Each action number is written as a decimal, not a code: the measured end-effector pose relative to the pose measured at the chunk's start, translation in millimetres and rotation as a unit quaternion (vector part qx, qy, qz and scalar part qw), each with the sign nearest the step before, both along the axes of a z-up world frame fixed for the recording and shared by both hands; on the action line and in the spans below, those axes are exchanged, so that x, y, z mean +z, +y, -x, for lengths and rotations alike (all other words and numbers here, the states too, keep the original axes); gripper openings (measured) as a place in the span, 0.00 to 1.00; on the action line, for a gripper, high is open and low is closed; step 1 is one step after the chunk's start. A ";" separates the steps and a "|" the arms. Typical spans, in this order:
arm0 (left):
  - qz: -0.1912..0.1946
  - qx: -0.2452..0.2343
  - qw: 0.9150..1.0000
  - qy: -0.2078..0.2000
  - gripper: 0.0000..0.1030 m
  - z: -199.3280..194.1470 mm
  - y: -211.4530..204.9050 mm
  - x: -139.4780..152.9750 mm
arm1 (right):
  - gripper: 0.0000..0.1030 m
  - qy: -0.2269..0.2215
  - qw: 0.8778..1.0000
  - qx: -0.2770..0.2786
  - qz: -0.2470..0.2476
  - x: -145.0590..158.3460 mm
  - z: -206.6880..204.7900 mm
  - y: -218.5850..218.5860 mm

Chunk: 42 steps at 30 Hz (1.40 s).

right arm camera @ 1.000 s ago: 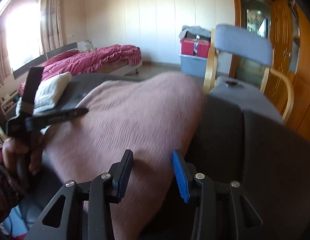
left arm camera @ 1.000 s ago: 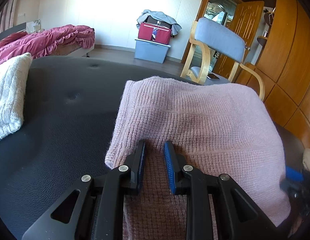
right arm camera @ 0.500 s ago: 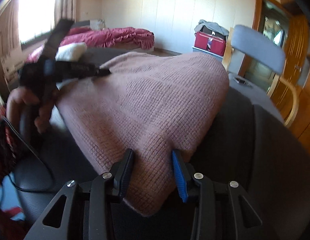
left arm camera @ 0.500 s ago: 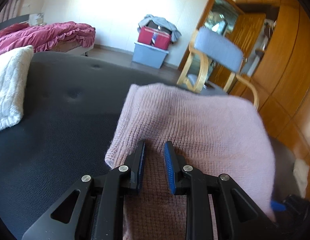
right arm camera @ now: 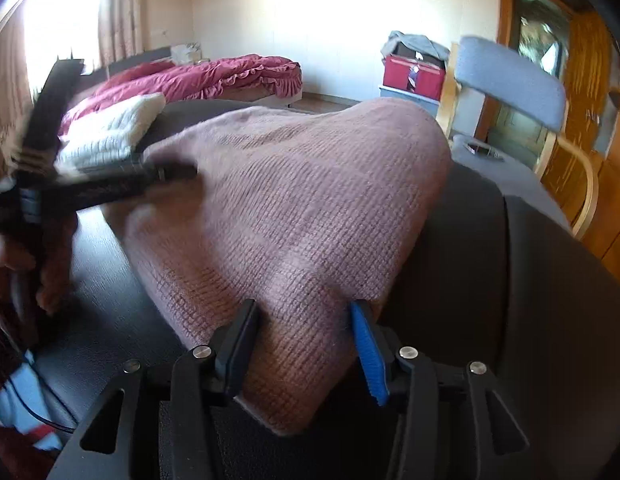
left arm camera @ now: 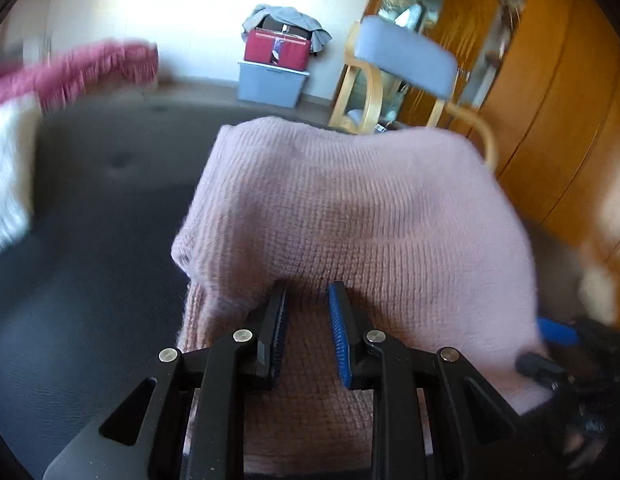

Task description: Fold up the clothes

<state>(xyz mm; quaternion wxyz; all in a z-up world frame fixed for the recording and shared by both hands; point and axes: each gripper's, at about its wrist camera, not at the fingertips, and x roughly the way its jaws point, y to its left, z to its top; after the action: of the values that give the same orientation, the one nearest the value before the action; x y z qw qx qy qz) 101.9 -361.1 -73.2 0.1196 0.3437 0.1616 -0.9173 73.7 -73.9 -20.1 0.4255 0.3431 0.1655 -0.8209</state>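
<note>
A pink knit sweater [left arm camera: 350,220] lies folded over on a dark leather seat [left arm camera: 90,280]. My left gripper [left arm camera: 308,300] is shut on the sweater near its left edge; a lower layer runs between the fingers and the upper layer drapes over the fingertips. In the right wrist view the sweater [right arm camera: 302,208] rises like a tent. Its near corner sits between the fingers of my right gripper [right arm camera: 306,316], which is shut on it. The left gripper [right arm camera: 182,170], held by a hand [right arm camera: 50,272], meets the sweater's far left edge. The right gripper's blue pad [left arm camera: 558,332] peeks out at lower right.
A white knit cushion [right arm camera: 110,132] lies at the seat's left. Behind are a bed with a crimson cover [right arm camera: 214,76], a red box on a grey bin [left arm camera: 274,72], a wooden armchair with grey padding [left arm camera: 406,56] and a wooden cabinet [left arm camera: 570,120] at right.
Both grippers have swung with the sweater. The right one has come down and nearer, so the sweater's corner now hangs between its fingers. The left view has shifted right and blurred.
</note>
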 end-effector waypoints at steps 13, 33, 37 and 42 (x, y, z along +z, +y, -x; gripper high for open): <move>0.029 0.010 0.999 -0.008 0.23 2.1 5.8 -1.3 | 0.13 0.023 0.999 -0.023 0.020 26.0 50.5 -65.4; 0.134 0.028 0.989 -0.046 0.23 9.7 34.1 0.1 | 0.16 0.047 0.997 -0.061 0.011 32.4 79.5 -96.1; 0.119 0.026 0.992 -0.040 0.23 7.8 31.1 1.1 | 0.17 0.048 0.997 -0.060 -0.023 9.9 89.8 -108.9; 0.034 0.038 0.999 0.006 0.23 -10.2 8.0 14.3 | 0.18 0.117 0.991 -0.051 -0.036 2.3 74.9 -111.4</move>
<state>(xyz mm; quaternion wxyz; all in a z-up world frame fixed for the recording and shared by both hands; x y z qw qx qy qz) 112.1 -353.1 -58.9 0.1650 0.3274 0.1439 -0.9192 -1.3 -185.3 -17.9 0.3484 0.2675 0.2259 -0.8695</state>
